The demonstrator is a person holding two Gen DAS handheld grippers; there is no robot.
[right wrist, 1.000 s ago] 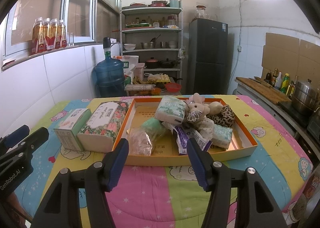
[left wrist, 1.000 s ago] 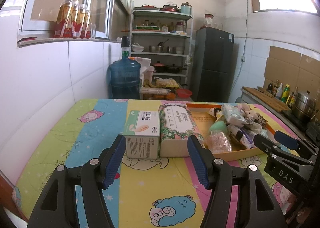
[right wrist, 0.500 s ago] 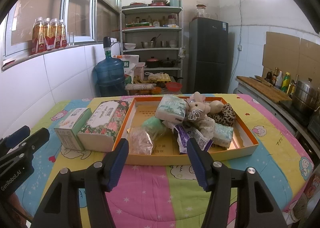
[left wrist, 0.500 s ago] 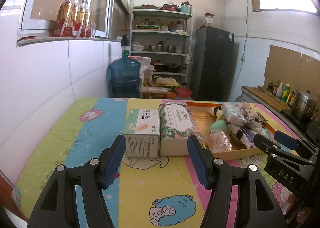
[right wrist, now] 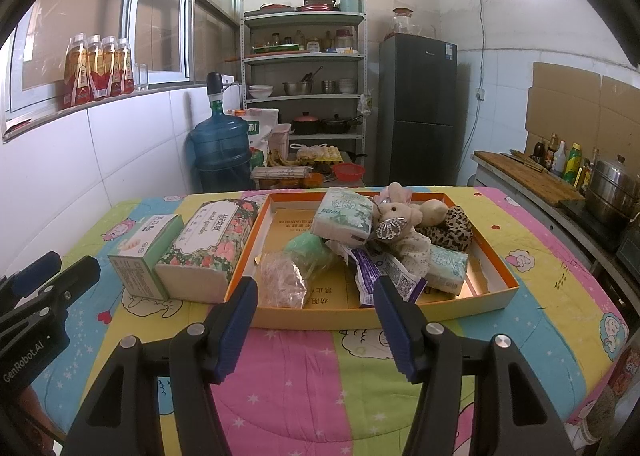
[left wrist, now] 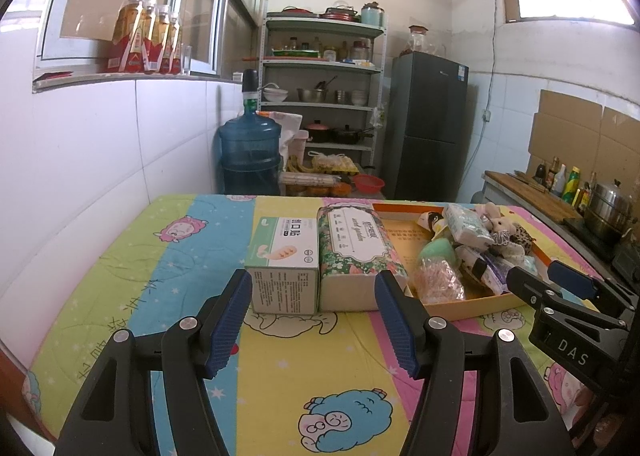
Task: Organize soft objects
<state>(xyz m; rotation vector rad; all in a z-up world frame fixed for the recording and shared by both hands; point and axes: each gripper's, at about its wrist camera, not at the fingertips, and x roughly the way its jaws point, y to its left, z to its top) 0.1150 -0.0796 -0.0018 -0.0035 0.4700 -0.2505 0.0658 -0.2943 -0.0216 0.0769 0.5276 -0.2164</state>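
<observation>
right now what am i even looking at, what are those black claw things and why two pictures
Those are two hand-held grippers, one in each of a person's hands, each with a camera looking along its fingers. One picture is from the left gripper, the other from the right gripper. Both are open and hold nothing. On the colourful cloth stand a small green box and a floral tissue pack, side by side. Next to them, an orange tray holds soft things: tissue packs, a plush rabbit, bags.

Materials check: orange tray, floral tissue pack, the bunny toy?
Orange tray: looks like matte cardboard, with thin folded walls and a printed floor.
Floral tissue pack: likely glossy plastic film over paper, with a soft, slightly bulged end.
Bunny toy: plush fabric, fuzzy nap; sparkly trim of unclear material.
</observation>
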